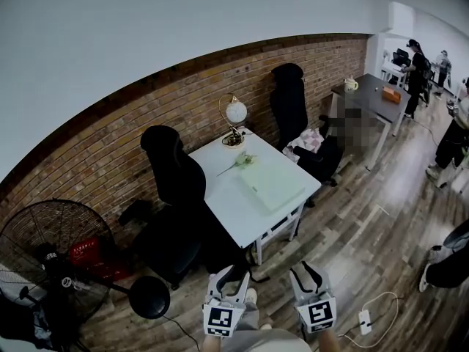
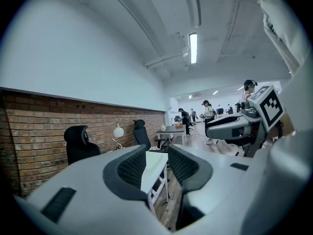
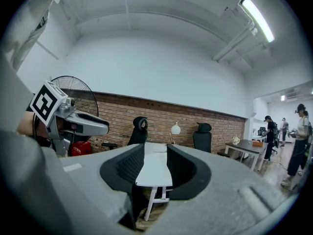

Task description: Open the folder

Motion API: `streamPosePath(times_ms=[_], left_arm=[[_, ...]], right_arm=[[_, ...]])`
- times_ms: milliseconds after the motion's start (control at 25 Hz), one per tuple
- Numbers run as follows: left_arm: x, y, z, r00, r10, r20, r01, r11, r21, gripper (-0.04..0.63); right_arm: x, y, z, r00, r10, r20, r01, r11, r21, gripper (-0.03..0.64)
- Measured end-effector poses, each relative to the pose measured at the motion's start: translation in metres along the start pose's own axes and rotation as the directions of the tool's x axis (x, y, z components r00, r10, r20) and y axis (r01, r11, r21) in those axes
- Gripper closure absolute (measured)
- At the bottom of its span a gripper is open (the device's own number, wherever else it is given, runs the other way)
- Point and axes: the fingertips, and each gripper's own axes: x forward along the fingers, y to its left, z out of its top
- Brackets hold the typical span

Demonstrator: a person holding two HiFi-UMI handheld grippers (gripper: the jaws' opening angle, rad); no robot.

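Pale folder (image 1: 272,184) on white table (image 1: 231,205), brick wall (image 1: 95,149) behind, wood floor (image 1: 366,233)

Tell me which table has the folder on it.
The white table by the brick wall; the pale folder lies closed on it. The dark table beyond holds a mug and an orange box.

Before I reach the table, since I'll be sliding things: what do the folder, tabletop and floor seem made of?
Folder: pale green, flat, matte; plastic or card, too small to tell which. Table: smooth white top, likely laminate or painted board. Floor: brown planks with visible seams and a slight sheen; wood or wood-look laminate.
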Motion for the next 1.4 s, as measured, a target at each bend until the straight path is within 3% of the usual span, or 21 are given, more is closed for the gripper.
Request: streamPosePath(times_ms=[520, 960, 1080, 1240, 1400], left_arm=[[0.044, 0.026, -0.005, 1.000, -0.004, -0.012, 0.003, 1.000, -0.019, 0.459], [0.096, 0.055, -0.014, 0.998, -0.020, -0.057, 0.017, 0.998, -0.056, 0.463], [0.113, 0.065, -0.014, 0.998, -0.028, -0.055, 0.025, 0.998, -0.054, 0.463], [0.136, 0.082, -0.015, 0.998, -0.038, -0.058, 0.034, 0.997, -0.064, 0.463], [0.159, 0.097, -0.017, 0.996, -0.048, -0.073, 0.042, 0.996, -0.079, 0.465]], right_arm=[[0.047, -0.023, 0.001, 1.000, 0.001, 0.016, -0.001, 1.000, -0.022, 0.489], [0.098, -0.047, -0.009, 1.000, -0.006, -0.024, 0.006, 1.000, -0.019, 0.489], [0.113, -0.055, -0.008, 0.998, -0.020, -0.057, 0.022, 0.999, 0.036, 0.489], [0.140, -0.066, -0.009, 0.999, -0.016, -0.043, 0.015, 1.000, -0.010, 0.489], [0.163, -0.075, -0.010, 0.996, -0.027, -0.084, 0.030, 0.999, 0.029, 0.489]])
